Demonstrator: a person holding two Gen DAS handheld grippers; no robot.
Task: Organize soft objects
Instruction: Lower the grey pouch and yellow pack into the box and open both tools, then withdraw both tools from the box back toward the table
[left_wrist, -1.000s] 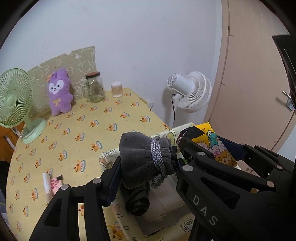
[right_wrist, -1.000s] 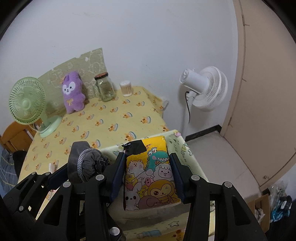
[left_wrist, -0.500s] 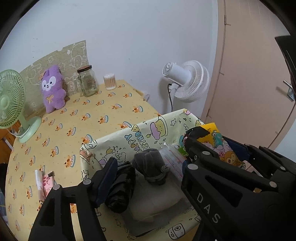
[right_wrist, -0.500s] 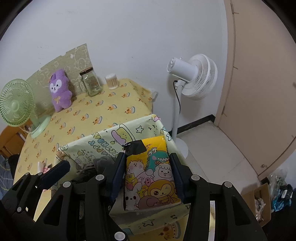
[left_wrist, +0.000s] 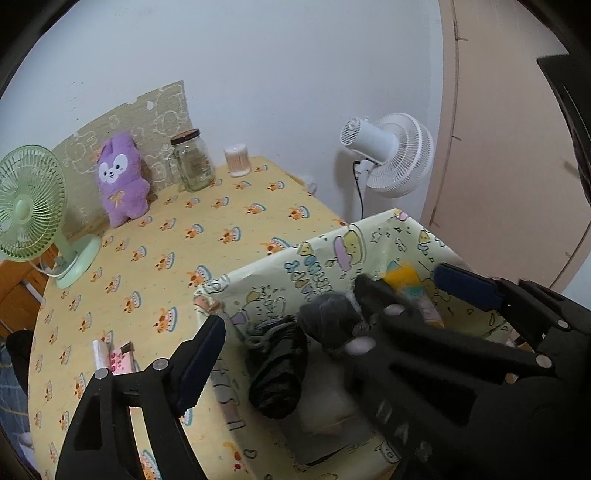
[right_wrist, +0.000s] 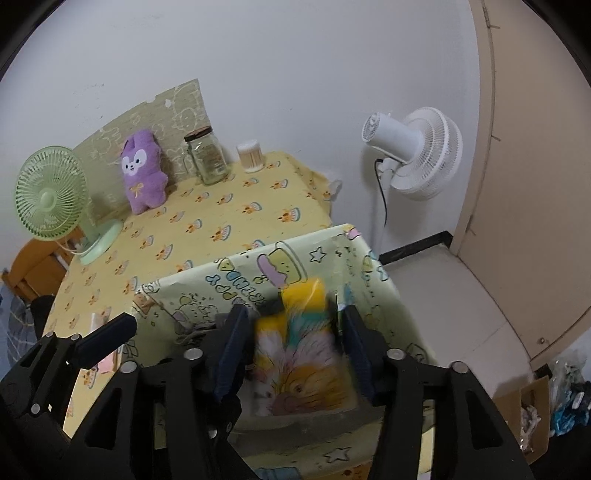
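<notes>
A cartoon-printed fabric storage box stands at the table's near right edge. Inside lie a grey drawstring pouch, a black folded umbrella and white soft items. My left gripper is open and empty above the box. My right gripper has its jaws spread. The yellow cartoon packet, blurred, drops free between them into the box; it also shows in the left wrist view. A purple plush rabbit leans at the table's back.
On the yellow tablecloth stand a green desk fan, a glass jar, a cotton swab tub and a small pink item. A white floor fan and a door are at the right.
The left gripper let the grey pouch fall into the box and stayed open. The right gripper has just opened and the yellow packet is falling from it.
</notes>
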